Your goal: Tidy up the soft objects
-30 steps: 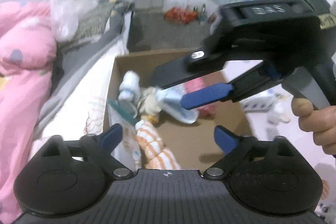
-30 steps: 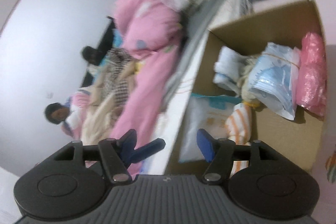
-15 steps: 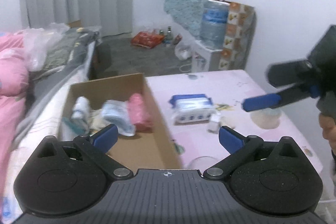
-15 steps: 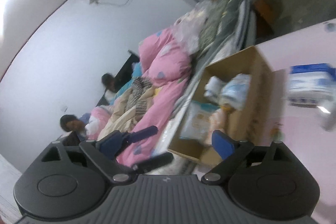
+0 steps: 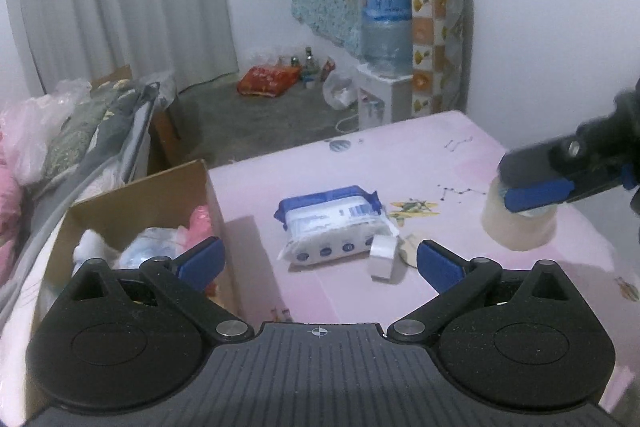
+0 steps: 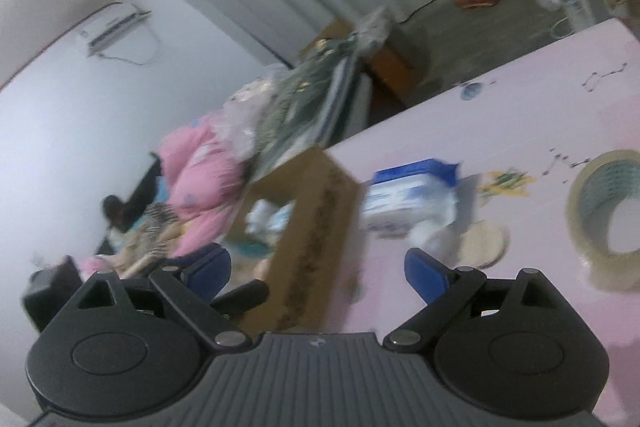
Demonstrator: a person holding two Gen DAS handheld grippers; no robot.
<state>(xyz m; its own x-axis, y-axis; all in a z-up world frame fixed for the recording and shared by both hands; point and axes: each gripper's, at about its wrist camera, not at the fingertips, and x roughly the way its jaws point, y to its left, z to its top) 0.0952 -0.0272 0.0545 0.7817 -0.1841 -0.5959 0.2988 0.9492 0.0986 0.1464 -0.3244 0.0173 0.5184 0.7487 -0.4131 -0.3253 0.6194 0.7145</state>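
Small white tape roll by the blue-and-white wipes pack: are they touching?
Cannot tell. In the left wrist view the small white tape roll overlaps the blue-and-white wipes pack's near corner, with no visible gap; the right wrist view is blurred.

I see a wipes pack [image 5: 334, 225], white with a blue top edge, lying flat on the pink table [image 5: 420, 163] just right of the box [image 5: 136, 195]. A small white roll [image 5: 383, 259] leans against its near corner. The box is open-topped brown cardboard, sitting at the table's left edge. Inside I make out a pink bag [image 5: 199, 227] against the right wall, a pale blue packet [image 5: 150, 251] beside it, and something white [image 5: 90, 246] further left. In my right view the pack [image 6: 412, 199] and box [image 6: 316, 227] are blurred, and the contents are hard to tell apart.
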